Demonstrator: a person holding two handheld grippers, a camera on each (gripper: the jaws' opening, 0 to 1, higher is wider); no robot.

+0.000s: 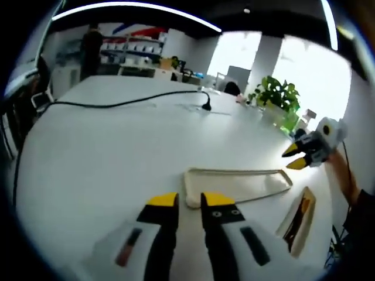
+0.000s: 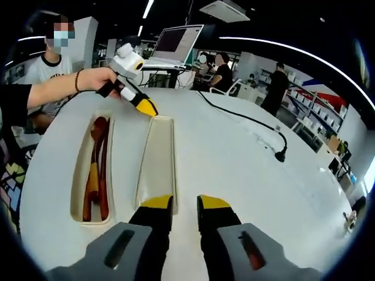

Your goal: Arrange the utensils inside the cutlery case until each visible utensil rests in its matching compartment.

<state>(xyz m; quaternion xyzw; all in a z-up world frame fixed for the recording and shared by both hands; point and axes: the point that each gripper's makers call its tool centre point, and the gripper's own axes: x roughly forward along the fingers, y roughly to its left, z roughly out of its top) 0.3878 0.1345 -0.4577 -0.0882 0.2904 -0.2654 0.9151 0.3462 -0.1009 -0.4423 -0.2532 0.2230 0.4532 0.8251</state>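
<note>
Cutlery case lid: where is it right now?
In the right gripper view, the empty lid lies on the white table, just right of the case base holding the brown utensils, its near end at the right claw tips.

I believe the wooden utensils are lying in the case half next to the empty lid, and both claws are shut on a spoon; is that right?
Not quite. The wooden utensils do lie in the case half beside the empty lid, but the right gripper view shows the right claw open and holding nothing, and the left claw holds no spoon either.
</note>
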